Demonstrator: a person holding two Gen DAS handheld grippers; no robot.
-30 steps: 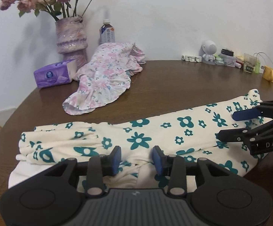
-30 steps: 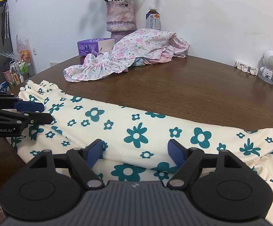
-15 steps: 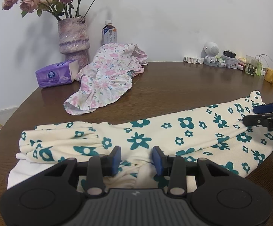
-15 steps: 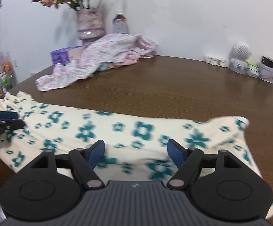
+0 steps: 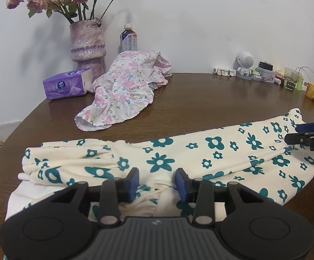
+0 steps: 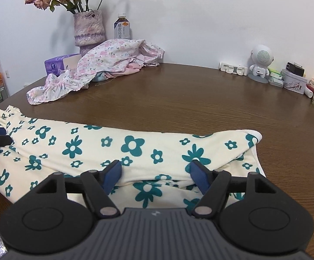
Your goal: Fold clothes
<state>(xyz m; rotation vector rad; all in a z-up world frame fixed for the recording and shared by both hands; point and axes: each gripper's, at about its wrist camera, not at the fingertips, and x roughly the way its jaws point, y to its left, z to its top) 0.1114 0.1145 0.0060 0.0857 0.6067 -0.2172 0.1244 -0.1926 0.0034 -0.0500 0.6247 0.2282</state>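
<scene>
1. cream garment with teal flowers (image 5: 200, 151): lies stretched in a long band along the near edge of your brown counter (image 5: 200, 99), folded lengthwise, the gathered end at your left.
2. your left claw (image 5: 158, 181): partly closed, a bunched ridge of the cream fabric between its blue pads (image 5: 134, 179); it looks pinched on it.
3. your right claw (image 6: 157, 174): set over the other end of the same garment, its jaws wide and closing, the cloth between them, the pads not yet pressing it.
4. pink floral garment (image 5: 124, 91): heaped loosely at the back of the counter, well apart from the cream one.
5. purple tissue box (image 5: 68, 86), vase of dried roses (image 5: 87, 45), drink bottle (image 5: 128, 39): by the wall, behind that heap.
</scene>
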